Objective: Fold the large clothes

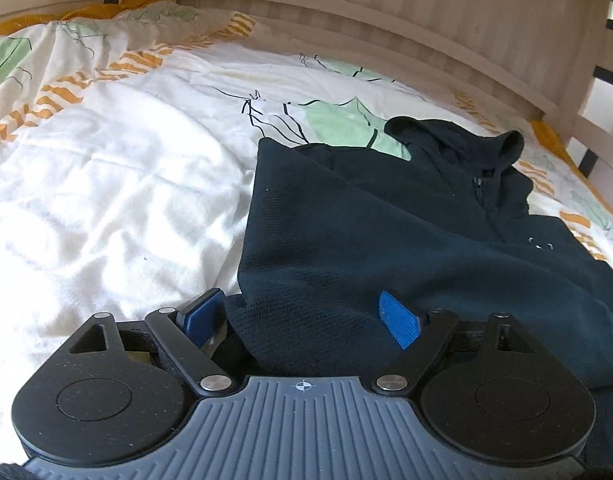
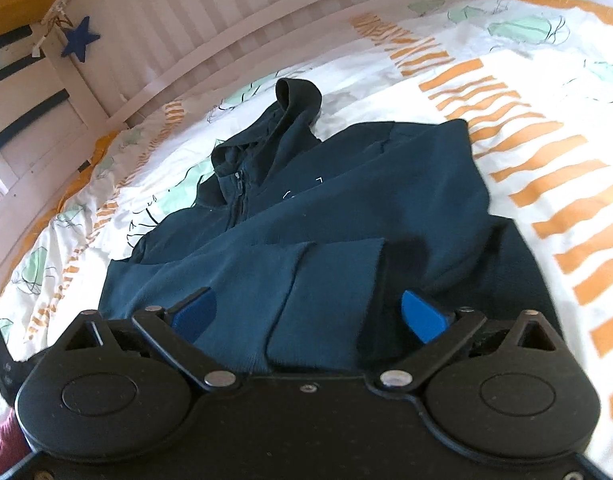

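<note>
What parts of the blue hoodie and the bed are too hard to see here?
- Hoodie hem: left wrist view, hidden behind the left gripper.
- Cuff end: right wrist view, hidden behind the right gripper.
- Small white chest mark: too small to read in either view.
- Bed near edge: cut off by the frame in both views.

Left tool (image 1: 302,320), right tool (image 2: 308,316): black linkages, blue pads.

A bed is covered by a white duvet (image 1: 118,184) printed with orange stripes and pale green shapes, lit brightly by daylight. It is bounded by a pale slatted wooden rail (image 2: 210,36), from which a dark blue star ornament (image 2: 79,38) is hung.
</note>
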`<state>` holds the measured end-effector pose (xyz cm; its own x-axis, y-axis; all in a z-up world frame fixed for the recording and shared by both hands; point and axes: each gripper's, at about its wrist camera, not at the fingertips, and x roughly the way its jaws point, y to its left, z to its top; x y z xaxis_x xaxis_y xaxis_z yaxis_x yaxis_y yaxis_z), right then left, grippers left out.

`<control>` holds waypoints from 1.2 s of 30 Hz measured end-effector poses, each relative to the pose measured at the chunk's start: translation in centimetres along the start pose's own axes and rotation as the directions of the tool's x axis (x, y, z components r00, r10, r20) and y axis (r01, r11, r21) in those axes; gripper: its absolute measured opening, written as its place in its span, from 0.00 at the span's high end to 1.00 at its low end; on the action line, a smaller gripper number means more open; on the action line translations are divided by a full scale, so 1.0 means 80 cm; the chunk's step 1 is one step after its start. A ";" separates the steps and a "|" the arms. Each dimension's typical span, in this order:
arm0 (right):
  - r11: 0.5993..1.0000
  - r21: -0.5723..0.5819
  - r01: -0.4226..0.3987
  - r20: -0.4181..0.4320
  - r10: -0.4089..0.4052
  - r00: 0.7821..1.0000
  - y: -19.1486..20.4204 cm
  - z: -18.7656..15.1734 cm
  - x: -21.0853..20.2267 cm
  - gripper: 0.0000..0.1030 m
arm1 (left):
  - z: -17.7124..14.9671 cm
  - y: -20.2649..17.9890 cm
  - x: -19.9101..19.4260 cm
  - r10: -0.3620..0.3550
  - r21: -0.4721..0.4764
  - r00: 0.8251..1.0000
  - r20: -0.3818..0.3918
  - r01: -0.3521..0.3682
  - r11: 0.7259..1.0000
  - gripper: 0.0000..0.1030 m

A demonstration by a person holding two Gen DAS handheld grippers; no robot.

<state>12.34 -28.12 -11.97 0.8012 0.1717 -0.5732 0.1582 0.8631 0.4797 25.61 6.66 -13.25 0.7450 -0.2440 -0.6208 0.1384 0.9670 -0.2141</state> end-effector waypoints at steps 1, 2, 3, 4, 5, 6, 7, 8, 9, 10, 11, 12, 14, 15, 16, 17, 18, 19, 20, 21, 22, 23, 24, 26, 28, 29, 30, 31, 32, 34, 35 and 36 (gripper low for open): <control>1.000 -0.001 -0.006 -0.005 0.006 1.000 0.000 0.000 0.005 0.08 | 0.000 0.001 0.000 -0.005 -0.006 1.000 0.002 0.005 1.000 0.18; 1.000 -0.002 -0.013 -0.011 0.013 1.000 -0.001 0.001 0.010 0.12 | -0.002 0.003 -0.001 -0.009 -0.010 1.000 0.004 0.009 1.000 0.18; 1.000 -0.002 -0.012 -0.018 0.012 1.000 0.000 0.000 0.014 0.14 | -0.003 0.004 -0.002 -0.012 -0.014 1.000 0.006 0.013 1.000 0.18; 1.000 -0.005 -0.009 -0.027 0.009 1.000 0.000 0.000 0.017 0.16 | -0.005 0.004 -0.001 -0.017 -0.005 1.000 0.007 0.017 1.000 0.18; 1.000 -0.010 -0.009 -0.035 0.009 0.999 0.001 -0.001 0.021 0.22 | -0.005 0.004 -0.001 -0.018 -0.006 1.000 0.009 0.018 1.000 0.18; 1.000 -0.015 -0.009 -0.039 0.009 0.999 0.002 -0.002 0.022 0.28 | -0.005 0.005 -0.002 -0.020 -0.007 1.000 0.012 0.020 1.000 0.18; 1.000 -0.024 0.000 -0.041 -0.001 0.999 0.003 -0.002 0.022 0.31 | -0.005 0.005 -0.003 -0.021 -0.009 1.000 0.014 0.021 1.000 0.18; 0.999 -0.038 0.014 -0.040 -0.015 0.999 0.004 -0.001 0.020 0.43 | -0.004 0.005 -0.005 -0.023 -0.012 1.000 0.017 0.023 1.000 0.18; 0.998 -0.057 0.028 -0.044 -0.031 0.999 0.006 0.000 0.019 0.60 | -0.002 0.005 -0.007 -0.022 -0.015 1.000 0.018 0.023 1.000 0.18; 0.997 -0.070 0.023 -0.056 -0.027 0.998 0.008 0.004 0.019 0.63 | 0.000 0.005 -0.011 -0.017 -0.015 1.000 0.020 0.017 1.000 0.18; 0.997 -0.076 0.007 -0.063 -0.012 0.998 0.011 0.008 0.016 0.70 | 0.002 0.004 -0.014 -0.010 -0.011 1.000 0.024 0.010 1.000 0.18; 0.995 -0.095 0.000 -0.059 -0.006 0.998 0.016 0.012 0.013 0.72 | 0.004 0.002 -0.020 -0.005 -0.001 0.999 0.036 0.005 1.000 0.18; 0.981 -0.193 -0.002 -0.039 -0.005 0.999 0.037 0.024 0.005 0.75 | 0.010 -0.003 -0.029 0.001 0.019 0.998 0.061 -0.002 1.000 0.18; 0.971 -0.239 -0.011 -0.030 0.004 1.000 0.048 0.030 0.002 0.76 | 0.015 -0.006 -0.033 0.002 0.030 0.997 0.072 -0.004 1.000 0.18; 0.959 -0.282 -0.027 -0.016 0.023 1.000 0.060 0.039 -0.004 0.77 | 0.021 -0.010 -0.037 0.001 0.042 0.997 0.083 -0.004 0.999 0.18; 0.946 -0.320 -0.042 0.007 0.047 0.999 0.072 0.047 -0.011 0.78 | 0.027 -0.015 -0.041 -0.004 0.059 0.995 0.096 -0.002 0.998 0.18; 0.933 -0.355 -0.053 0.037 0.071 0.997 0.082 0.056 -0.019 0.78 | 0.032 -0.020 -0.043 -0.009 0.075 0.995 0.104 0.001 0.997 0.18; 0.924 -0.377 -0.055 0.070 0.088 0.994 0.089 0.064 -0.027 0.78 | 0.037 -0.025 -0.044 -0.011 0.094 0.994 0.112 0.001 0.996 0.18; 0.920 -0.387 -0.054 0.103 0.101 0.990 0.092 0.071 -0.033 0.78 | 0.040 -0.030 -0.044 -0.005 0.113 0.993 0.119 -0.009 0.994 0.18; 0.922 -0.384 -0.051 0.125 0.107 0.986 0.090 0.077 -0.036 0.78 | 0.042 -0.034 -0.042 0.005 0.128 0.993 0.122 -0.021 0.992 0.18; 0.927 -0.373 -0.036 0.135 0.093 0.987 0.084 0.081 -0.034 0.78 | 0.042 -0.036 -0.038 0.017 0.137 0.993 0.119 -0.034 0.990 0.18; 0.934 -0.356 -0.007 0.136 0.060 0.989 0.074 0.082 -0.027 0.77 | 0.041 -0.037 -0.031 0.034 0.142 0.994 0.107 -0.050 0.989 0.18; 0.942 -0.334 0.019 0.125 0.024 0.992 0.062 0.079 -0.017 0.74 | 0.039 -0.036 -0.023 0.051 0.143 0.995 0.089 -0.064 0.988 0.18; 0.958 -0.276 0.075 0.064 -0.060 0.996 0.031 0.070 0.010 0.69 | 0.031 -0.032 -0.002 0.099 0.137 0.995 0.029 -0.102 0.985 0.18; 0.959 -0.250 0.136 0.010 -0.138 0.990 0.010 0.056 0.032 0.69 | 0.020 -0.023 0.014 0.121 0.128 0.992 -0.026 -0.117 0.985 0.17; 0.955 -0.247 0.164 -0.001 -0.169 0.986 0.002 0.049 0.038 0.68 | 0.014 -0.018 0.019 0.111 0.114 0.993 -0.035 -0.106 0.988 0.15; 0.953 -0.240 0.185 -0.004 -0.192 0.981 -0.005 0.042 0.040 0.55 | 0.010 -0.013 0.018 0.098 0.097 0.995 -0.021 -0.096 0.991 0.14; 0.953 -0.228 0.200 0.003 -0.205 0.979 -0.011 0.035 0.037 0.49 | 0.008 -0.010 0.018 0.092 0.090 0.996 -0.017 -0.091 0.992 0.14; 0.955 -0.219 0.201 0.015 -0.203 0.979 -0.014 0.033 0.033 0.44 | 0.007 -0.011 0.018 0.095 0.093 0.995 -0.018 -0.093 0.991 0.14; 0.952 -0.224 0.208 0.056 -0.201 0.978 -0.009 0.026 0.023 0.44 | 0.005 -0.014 0.018 0.105 0.106 0.994 -0.015 -0.103 0.989 0.13; 0.947 -0.240 0.211 0.078 -0.198 0.977 -0.002 0.023 0.019 0.42 | 0.003 -0.016 0.018 0.109 0.113 0.994 -0.011 -0.107 0.988 0.12; 0.942 -0.259 0.212 0.098 -0.192 0.976 0.006 0.020 0.017 0.38 | 0.003 -0.017 0.018 0.111 0.117 0.994 -0.007 -0.109 0.987 0.12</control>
<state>14.43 -28.21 -11.46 0.8083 -0.0447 -0.5871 0.1690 0.9728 0.1585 26.65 5.00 -13.71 0.7510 -0.1357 -0.6462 0.1314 0.9898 -0.0552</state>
